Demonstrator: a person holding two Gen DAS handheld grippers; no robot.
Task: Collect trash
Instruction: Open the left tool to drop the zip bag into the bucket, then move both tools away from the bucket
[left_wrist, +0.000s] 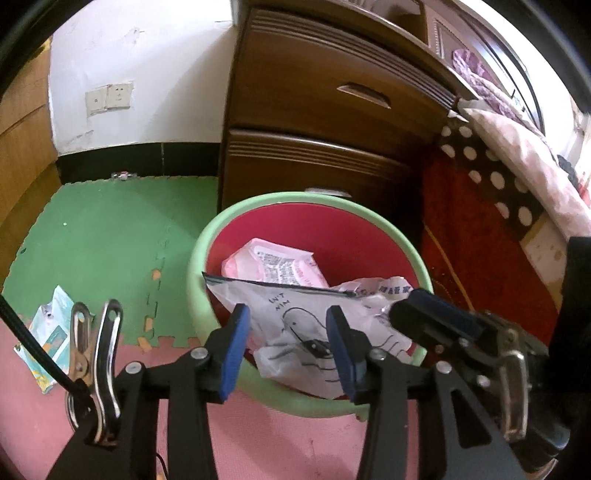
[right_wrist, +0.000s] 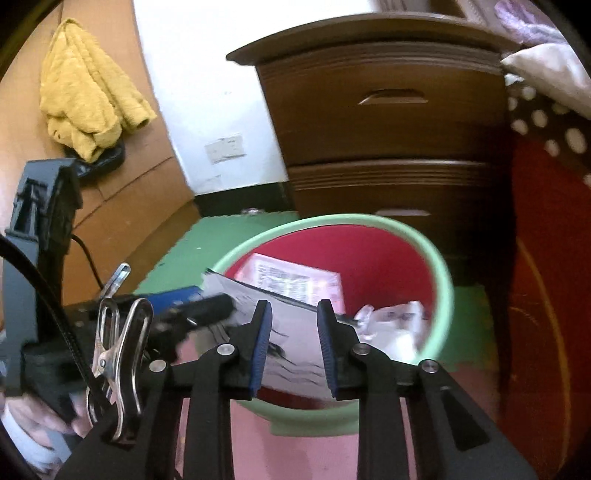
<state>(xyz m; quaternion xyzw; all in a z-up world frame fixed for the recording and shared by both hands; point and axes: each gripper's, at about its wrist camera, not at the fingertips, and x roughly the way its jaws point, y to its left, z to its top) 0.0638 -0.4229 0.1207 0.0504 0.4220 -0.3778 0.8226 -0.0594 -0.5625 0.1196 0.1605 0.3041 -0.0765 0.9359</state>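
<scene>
A white wall is showing at the upper left, carrying two sockets above a black skirting. Green and pink foam mats are covering the floor. A dark wooden drawer chest is standing at centre. A bed with dotted cloth is lying at right. A yellow cloth is hanging at upper left.

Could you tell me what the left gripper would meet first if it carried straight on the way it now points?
Most likely the clear zip bag with line drawings, which lies over the near rim of the green bin, right ahead of the open left gripper. Depth is hard to judge here.
</scene>
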